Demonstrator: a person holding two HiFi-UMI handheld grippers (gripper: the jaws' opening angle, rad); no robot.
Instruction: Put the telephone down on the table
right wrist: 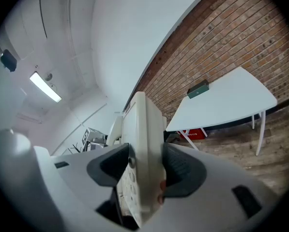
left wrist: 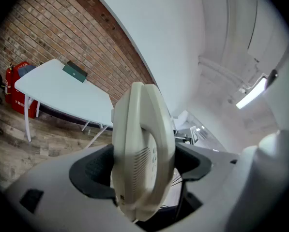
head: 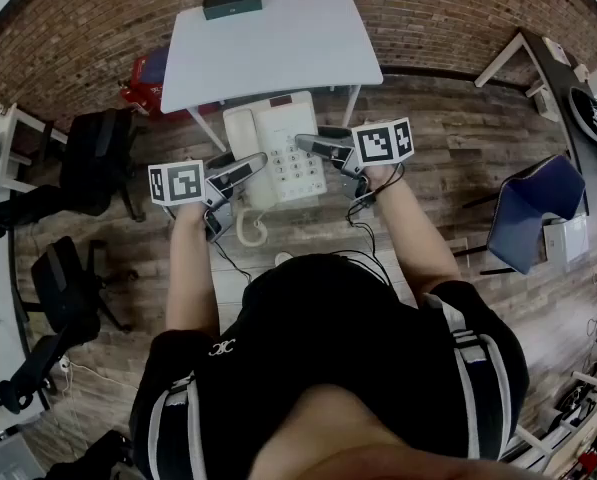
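Observation:
A cream desk telephone with its handset on the left side is held in the air in front of the white table. My left gripper is shut on its handset side, and the phone's edge fills the space between the dark pads. My right gripper is shut on the keypad side, where the phone body stands edge-on between the pads. The coiled cord hangs below the phone. The table lies ahead and lower, its top also seen from the right gripper.
A dark green box sits at the table's far edge by the brick wall. A red bag lies on the floor left of the table. Black office chairs stand at the left, a blue chair at the right.

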